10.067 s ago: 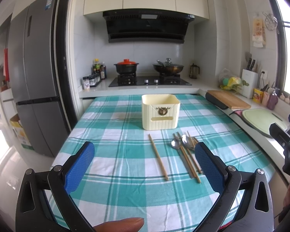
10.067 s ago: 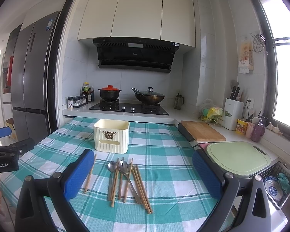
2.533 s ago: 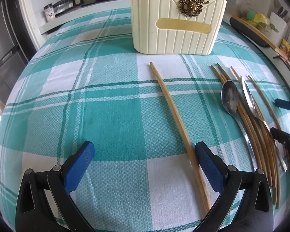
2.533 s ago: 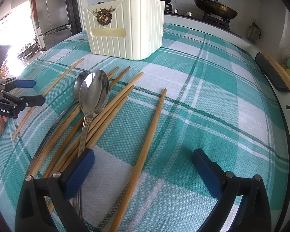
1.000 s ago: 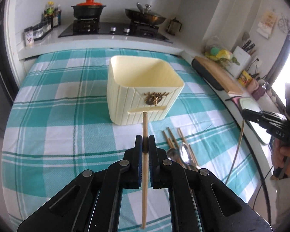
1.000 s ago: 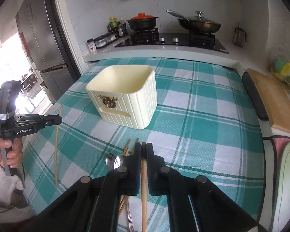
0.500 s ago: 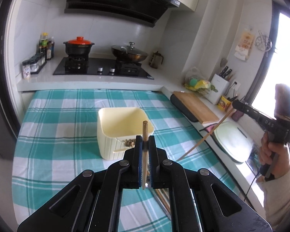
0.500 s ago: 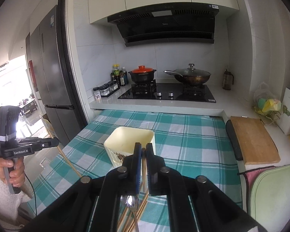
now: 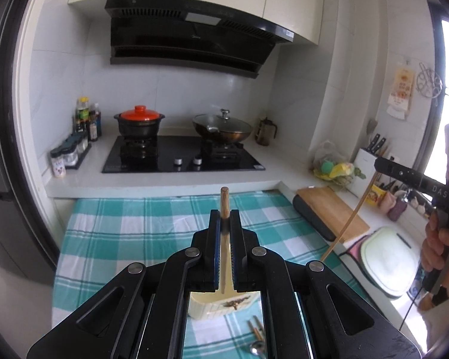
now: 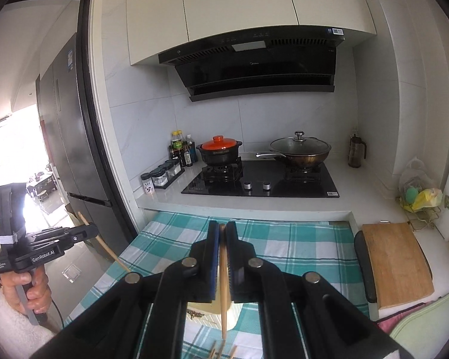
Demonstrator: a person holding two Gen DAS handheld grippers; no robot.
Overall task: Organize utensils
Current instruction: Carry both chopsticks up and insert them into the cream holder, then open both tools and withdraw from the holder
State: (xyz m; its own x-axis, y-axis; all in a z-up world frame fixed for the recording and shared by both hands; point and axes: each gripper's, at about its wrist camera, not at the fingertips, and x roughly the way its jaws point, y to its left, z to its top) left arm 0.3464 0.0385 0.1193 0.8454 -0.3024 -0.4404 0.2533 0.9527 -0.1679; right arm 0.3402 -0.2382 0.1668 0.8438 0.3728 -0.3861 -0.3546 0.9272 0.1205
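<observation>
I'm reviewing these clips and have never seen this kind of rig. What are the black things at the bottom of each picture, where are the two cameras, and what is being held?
There is no robot here: a person holds a hand-held two-finger clamp in each hand, and each clamp has a wide-angle camera looking forward along its fingers. The black shapes at the bottom are those clamps.

In the left wrist view, the left gripper is shut on a wooden chopstick. Off to the side, the person's right hand carries the other clamp.

In the right wrist view, the right gripper is shut on a second chopstick.

Below them, on the green checked tablecloth, sits a cream utensil holder, with more chopsticks and a spoon lying beside it.
</observation>
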